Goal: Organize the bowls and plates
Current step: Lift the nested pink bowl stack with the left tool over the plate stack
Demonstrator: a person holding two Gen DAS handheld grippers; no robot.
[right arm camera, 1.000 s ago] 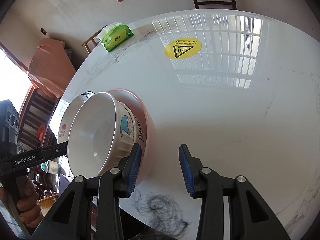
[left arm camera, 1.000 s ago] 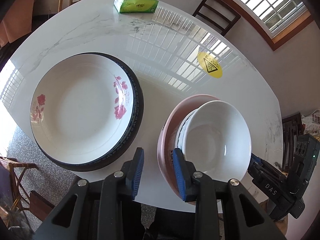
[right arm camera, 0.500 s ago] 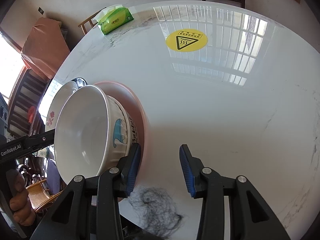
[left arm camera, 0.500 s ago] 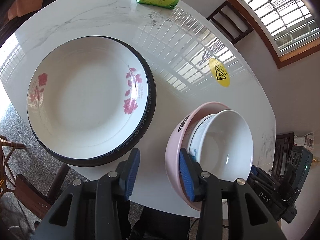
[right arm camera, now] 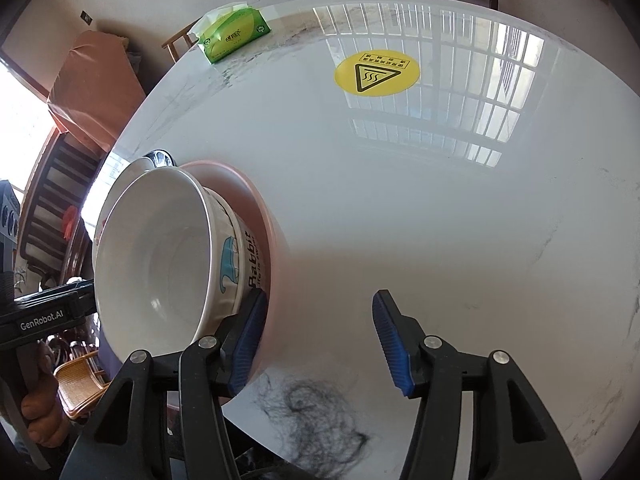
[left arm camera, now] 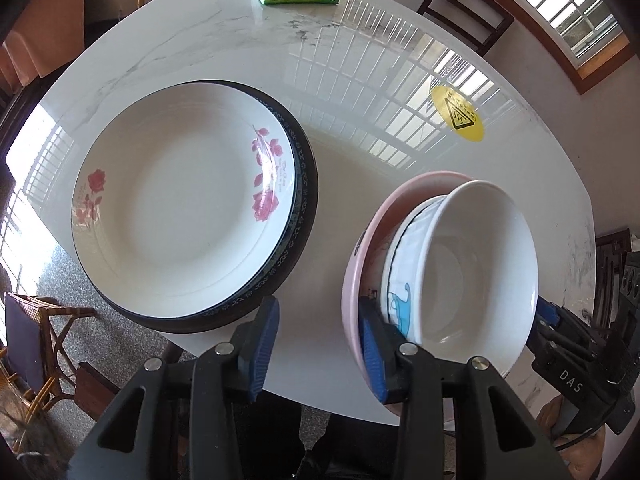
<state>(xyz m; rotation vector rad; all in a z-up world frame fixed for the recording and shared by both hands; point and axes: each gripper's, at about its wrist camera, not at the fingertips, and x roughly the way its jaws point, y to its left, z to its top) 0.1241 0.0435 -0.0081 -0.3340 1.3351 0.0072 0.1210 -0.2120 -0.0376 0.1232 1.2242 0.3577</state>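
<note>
On the left of the tabletop (left arm camera: 224,32) sits a white plate with pink roses (left arm camera: 184,200). It lies inside a bigger dark-rimmed plate (left arm camera: 306,184). The plates look sorted already.

To the right, near the front edge, is a pink bowl (left arm camera: 360,240) with a white bowl (left arm camera: 480,264) nested in it. The white bowl has a blue picture on its side. So the bowls look stacked too, and this step seems to be letting go of them.

The left tool (left arm camera: 320,350) has its two blue pads apart. One pad is at the near rim of the pink bowl, and it may touch, but nothing is squeezed between the pads.

The right tool (right arm camera: 320,338) is opening. Its left pad is just beside the white bowl's wall, and only bare tabletop shows between the pads.

Next, I think both tools should lift straight away, slowly, so no pad catches a rim. The bowls sit near the edge, so a bump could tip them off.
</note>
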